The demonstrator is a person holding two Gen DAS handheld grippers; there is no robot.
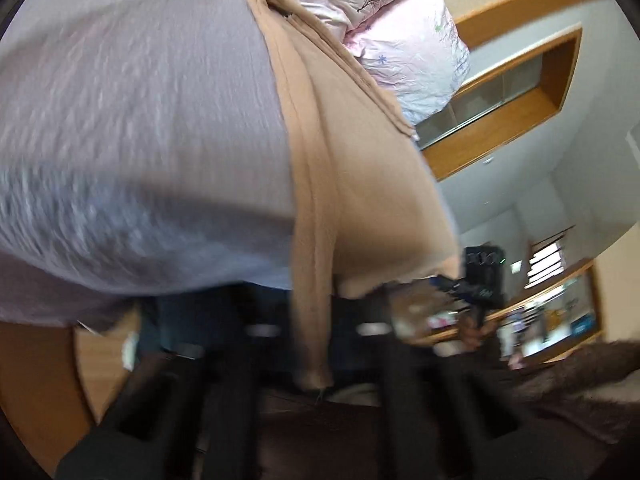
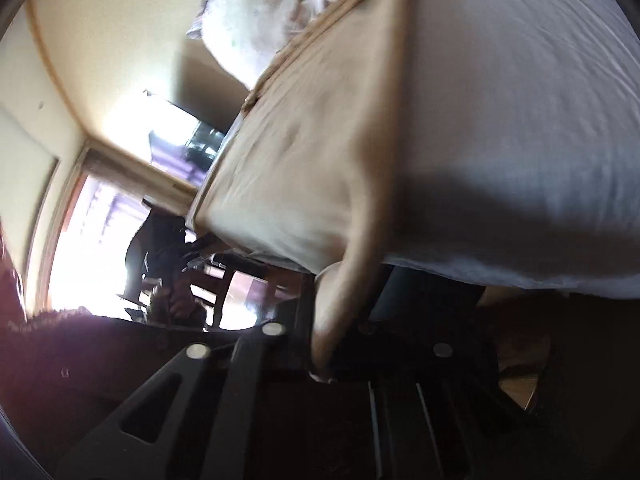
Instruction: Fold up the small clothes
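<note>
One tan garment [image 1: 352, 168] is stretching ahead of both tools, lying across a pale lilac bed sheet [image 1: 132, 120]. Left hand-held gripper [image 1: 314, 364] and right hand-held gripper [image 2: 340, 356] are each pinching one corner. One floral quilt [image 1: 400, 28] is lying beyond. No writing is reading legibly.

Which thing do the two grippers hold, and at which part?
Both hold the tan knit garment: the left gripper pinches a hanging folded edge, the right gripper a bunched lower corner.
</note>
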